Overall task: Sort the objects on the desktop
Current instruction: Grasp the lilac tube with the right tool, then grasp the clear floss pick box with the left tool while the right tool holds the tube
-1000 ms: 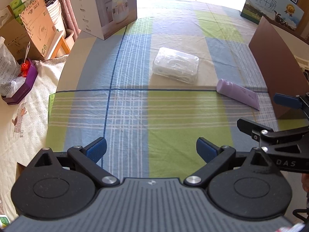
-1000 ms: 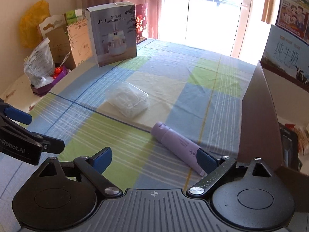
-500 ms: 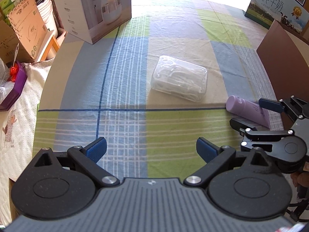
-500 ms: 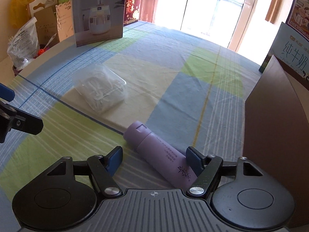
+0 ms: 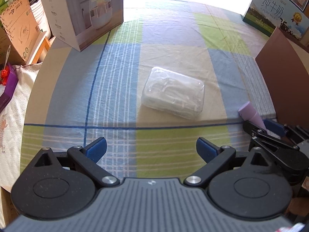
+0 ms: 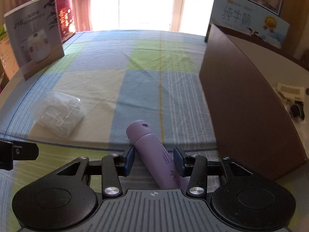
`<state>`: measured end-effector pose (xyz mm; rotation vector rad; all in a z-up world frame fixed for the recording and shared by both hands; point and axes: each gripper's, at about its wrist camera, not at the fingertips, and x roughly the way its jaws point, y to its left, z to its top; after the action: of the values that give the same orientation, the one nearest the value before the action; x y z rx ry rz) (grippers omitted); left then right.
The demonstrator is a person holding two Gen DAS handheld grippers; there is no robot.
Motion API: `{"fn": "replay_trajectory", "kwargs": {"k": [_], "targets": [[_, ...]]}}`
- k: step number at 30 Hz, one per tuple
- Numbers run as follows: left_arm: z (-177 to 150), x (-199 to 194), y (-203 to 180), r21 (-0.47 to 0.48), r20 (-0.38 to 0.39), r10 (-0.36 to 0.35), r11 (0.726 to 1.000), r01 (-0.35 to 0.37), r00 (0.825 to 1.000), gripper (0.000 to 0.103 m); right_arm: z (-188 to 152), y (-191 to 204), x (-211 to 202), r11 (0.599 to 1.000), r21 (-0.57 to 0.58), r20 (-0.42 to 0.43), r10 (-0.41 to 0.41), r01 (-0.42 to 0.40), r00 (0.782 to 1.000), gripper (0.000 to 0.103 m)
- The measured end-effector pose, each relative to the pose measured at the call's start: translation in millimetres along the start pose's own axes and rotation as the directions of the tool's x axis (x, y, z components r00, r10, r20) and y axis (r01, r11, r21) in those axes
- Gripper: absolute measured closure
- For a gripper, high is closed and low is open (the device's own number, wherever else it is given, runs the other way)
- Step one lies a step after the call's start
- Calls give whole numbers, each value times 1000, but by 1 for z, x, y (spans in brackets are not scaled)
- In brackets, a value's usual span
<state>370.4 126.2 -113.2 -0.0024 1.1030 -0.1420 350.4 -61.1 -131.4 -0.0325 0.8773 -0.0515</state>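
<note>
Left wrist view: the left claw (image 5: 151,149) is spread wide above the checked bench (image 5: 173,38), open cloth ahead up to the clear plastic box (image 5: 173,96); a carton (image 5: 278,13) at the far right edge reads "PURE MILK". Right wrist view: the right claw (image 6: 154,160) brackets the purple tube (image 6: 154,152) lying on the bench, left pad touching, right pad just beside; a brown box wall (image 6: 247,106) crowds the right side, and the humidifier box (image 6: 34,36) print is mirrored and unreadable.
</note>
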Motion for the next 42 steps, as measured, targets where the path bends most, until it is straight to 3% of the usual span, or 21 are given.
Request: {"fn": "replay_trajectory", "kwargs": {"k": [4,11,15,19,25,27,30,33,37,42], "targets": [[13,4,-6,-17,24,-9,1000,9,1000,5,4,-9,3,996,92,10,-14,13,1000,63],[38,27,-28,3,35,-12,1000,12,999,5,2,-18,11,991,135,-6,24,-23,1000,63],[38,42,-30,55,24,52,997,-54,998,5,1,-20,11,990,136,-9,40,-38,999,63],[34,40,-6,8,25,70,997,-71,997,5,2,-21,12,991,128,-12,50,-48,999,63],[31,39,39,-37,12,213,976,-213,977,5,3,-21,13,990,130,-15,61,-58,998,63],[31,34,46,-47,16,194,980,-193,981,5,2,-21,12,990,133,-4,54,-53,999,63],[35,24,44,-41,49,106,994,-104,993,5,5,-19,13,992,122,28,19,-22,999,71],[43,21,27,31,85,60,998,-63,995,5,6,-20,16,991,130,43,16,-21,999,74],[55,40,8,104,85,82,990,-91,993,6,8,-22,18,991,132,48,20,-26,999,74],[64,61,5,116,63,105,987,-112,993,22,11,-23,19,993,114,39,35,-40,999,74]]}}
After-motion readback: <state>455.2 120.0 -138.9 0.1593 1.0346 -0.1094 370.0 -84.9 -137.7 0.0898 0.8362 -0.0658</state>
